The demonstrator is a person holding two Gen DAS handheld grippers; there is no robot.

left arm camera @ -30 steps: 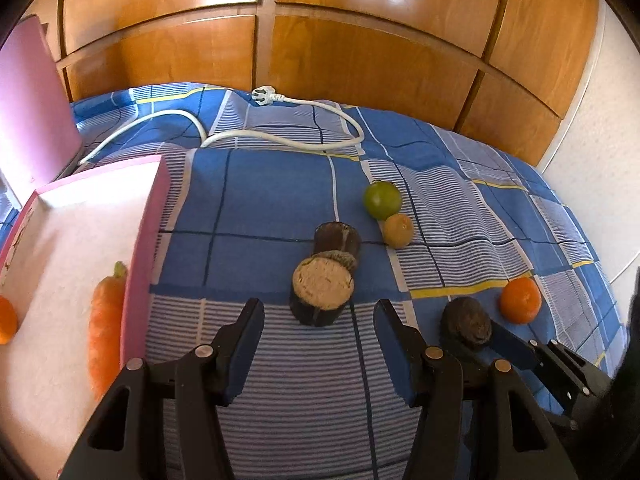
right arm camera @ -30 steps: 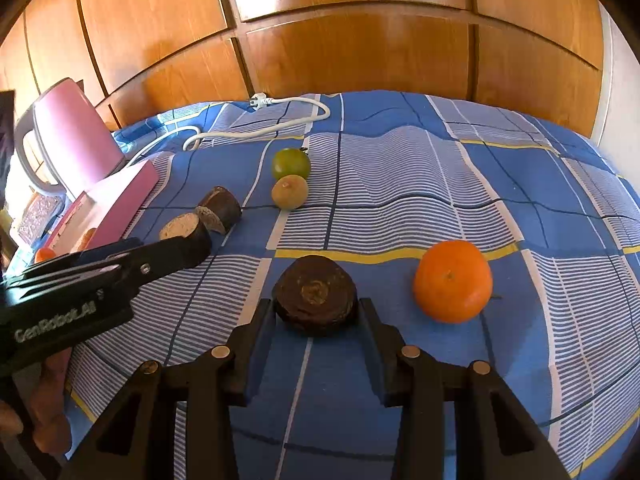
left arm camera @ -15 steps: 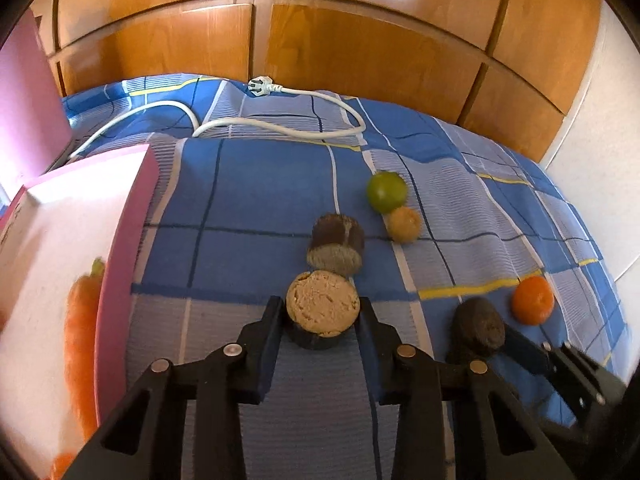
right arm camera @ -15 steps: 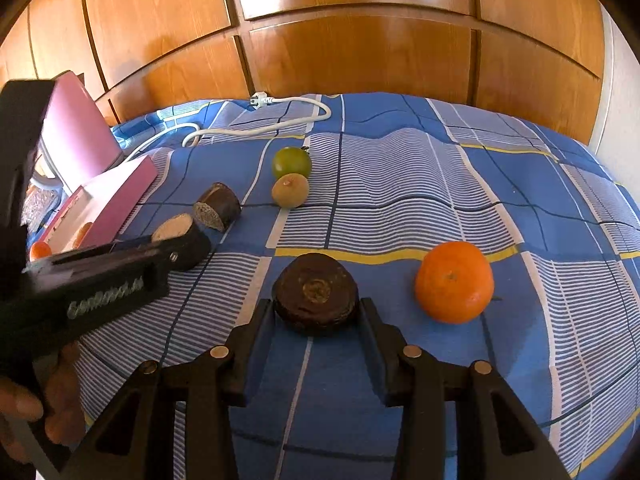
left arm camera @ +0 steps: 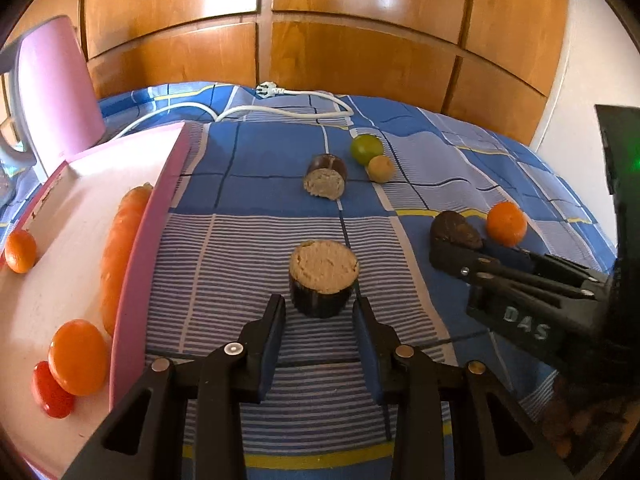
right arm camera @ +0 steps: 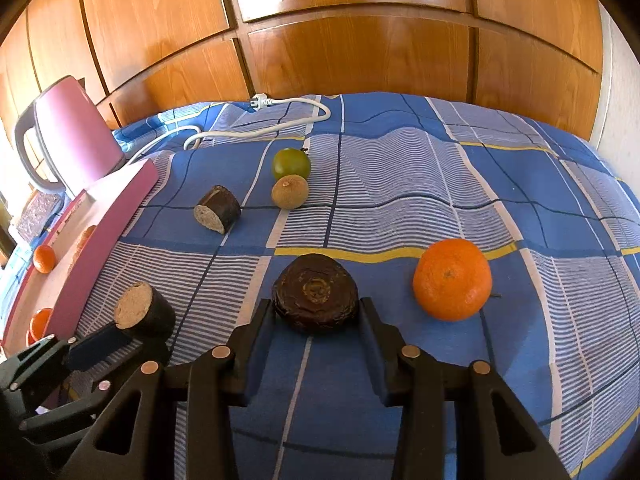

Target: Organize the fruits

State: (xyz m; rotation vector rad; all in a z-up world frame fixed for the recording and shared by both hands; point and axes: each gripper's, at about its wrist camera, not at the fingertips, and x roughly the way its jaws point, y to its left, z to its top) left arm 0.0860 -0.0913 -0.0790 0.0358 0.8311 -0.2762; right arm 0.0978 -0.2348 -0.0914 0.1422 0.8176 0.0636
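My left gripper (left arm camera: 320,312) is shut on a dark-skinned chunk with a pale cut face (left arm camera: 323,276), held between its fingertips above the blue checked cloth. My right gripper (right arm camera: 316,312) is shut on a dark brown round piece (right arm camera: 315,292). An orange (right arm camera: 452,278) lies just right of it. A second dark chunk (left arm camera: 326,176), a green fruit (left arm camera: 366,148) and a small tan fruit (left arm camera: 381,168) lie farther back. The pink tray (left arm camera: 148,232) at left holds a carrot (left arm camera: 120,248), oranges and a red fruit.
A pink kettle (right arm camera: 72,140) stands at the back left, behind the tray. A white power cord with plug (right arm camera: 264,120) lies across the far cloth. Wooden panels close the back. The right gripper's body (left arm camera: 540,300) shows at right in the left wrist view.
My left gripper closed around the pale-faced chunk and has lifted and pulled back with it. The tray now shows more fruit. My right gripper stays shut on the dark piece.
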